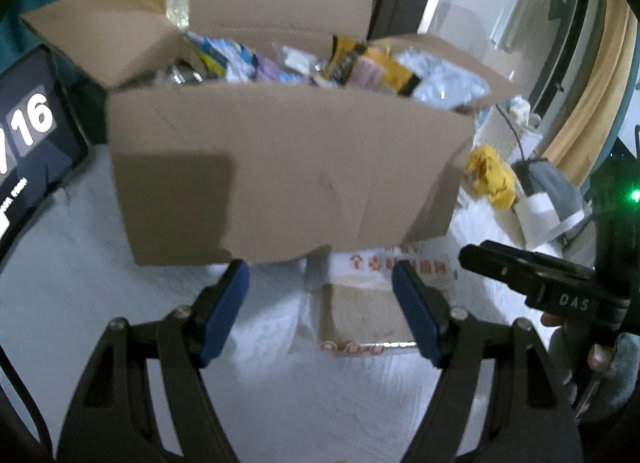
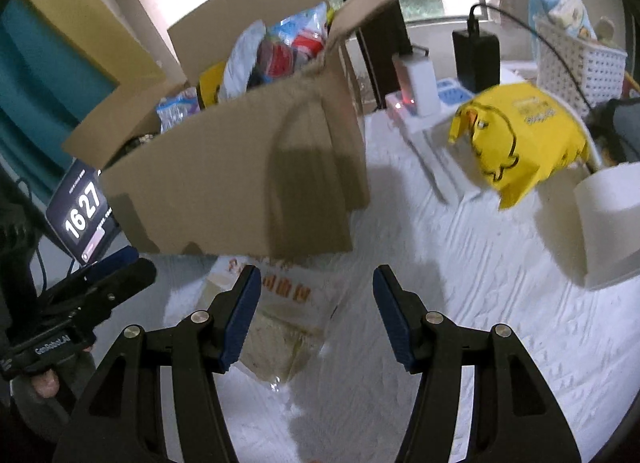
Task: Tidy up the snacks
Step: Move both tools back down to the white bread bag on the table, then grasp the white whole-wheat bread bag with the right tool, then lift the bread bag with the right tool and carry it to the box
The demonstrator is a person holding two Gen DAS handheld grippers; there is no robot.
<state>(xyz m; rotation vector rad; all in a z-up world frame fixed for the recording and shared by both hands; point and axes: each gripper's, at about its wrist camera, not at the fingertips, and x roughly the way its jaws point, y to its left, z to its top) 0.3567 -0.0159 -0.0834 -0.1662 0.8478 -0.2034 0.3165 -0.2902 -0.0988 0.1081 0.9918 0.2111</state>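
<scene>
A clear bread packet (image 1: pixel 366 303) is found low in the centre of the left wrist view, lying flat on a white textured cloth (image 1: pixel 100 283) just in front of an open cardboard box (image 1: pixel 280 167). In the right wrist view the packet sits lower centre-left, partly behind one jaw. The box is seen filled with assorted snack packets (image 1: pixel 352 63).

The left gripper (image 1: pixel 320 311) is held with jaws wide and empty; the packet is framed between them, but contact cannot be confirmed. The right gripper (image 2: pixel 316 315) is likewise set moderately wide, with nothing gripped.

The packet is judged light, soft and easily crushed, with slippery film. A hold on the printed film margin at the packet's far end, rather than across the bread, is advised.

A yellow bag (image 2: pixel 520 143) is noted at right, well apart.
</scene>
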